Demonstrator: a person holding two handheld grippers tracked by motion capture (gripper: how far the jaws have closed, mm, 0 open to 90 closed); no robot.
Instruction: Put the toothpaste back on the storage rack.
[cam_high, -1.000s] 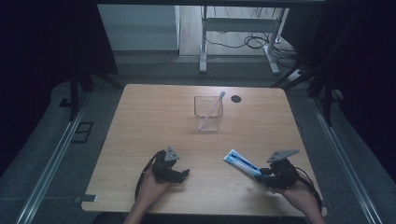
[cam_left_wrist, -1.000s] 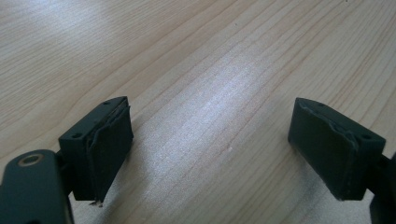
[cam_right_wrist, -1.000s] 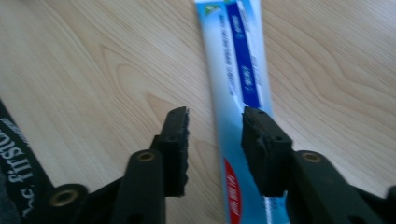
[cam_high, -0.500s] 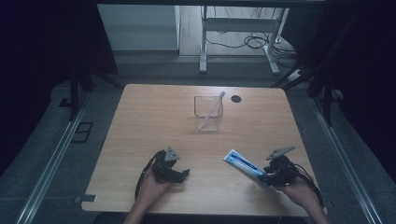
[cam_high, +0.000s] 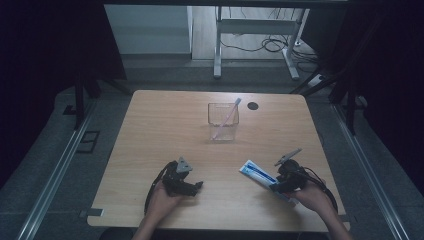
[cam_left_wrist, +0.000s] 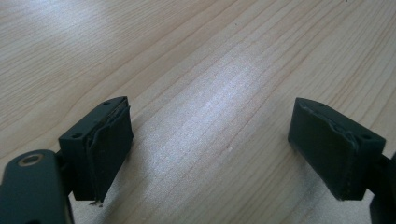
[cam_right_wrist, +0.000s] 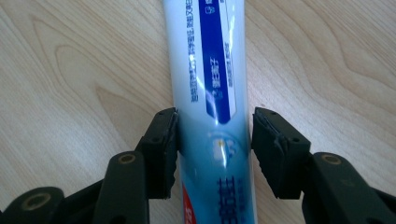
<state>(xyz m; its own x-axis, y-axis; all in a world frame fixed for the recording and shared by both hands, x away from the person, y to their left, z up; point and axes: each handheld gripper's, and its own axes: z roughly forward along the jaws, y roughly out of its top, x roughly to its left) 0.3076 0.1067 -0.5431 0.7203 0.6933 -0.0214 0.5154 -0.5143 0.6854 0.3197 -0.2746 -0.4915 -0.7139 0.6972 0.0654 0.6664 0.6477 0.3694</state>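
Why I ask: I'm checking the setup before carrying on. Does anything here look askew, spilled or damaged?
Nothing is spilled or broken. The toothpaste tube lies flat on the table, slanted, between the right gripper fingers. The toothbrush leans in the clear cup, as expected. One oddity: the left gripper finger pad has a frayed, peeling edge.

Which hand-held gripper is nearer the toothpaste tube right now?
Right. The right hand-held gripper straddles the toothpaste tube, jaws on either side of it; the left hand-held gripper rests apart over bare table.

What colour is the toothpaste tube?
The toothpaste tube is white with a dark blue stripe, fading light blue; the right gripper view shows it best.
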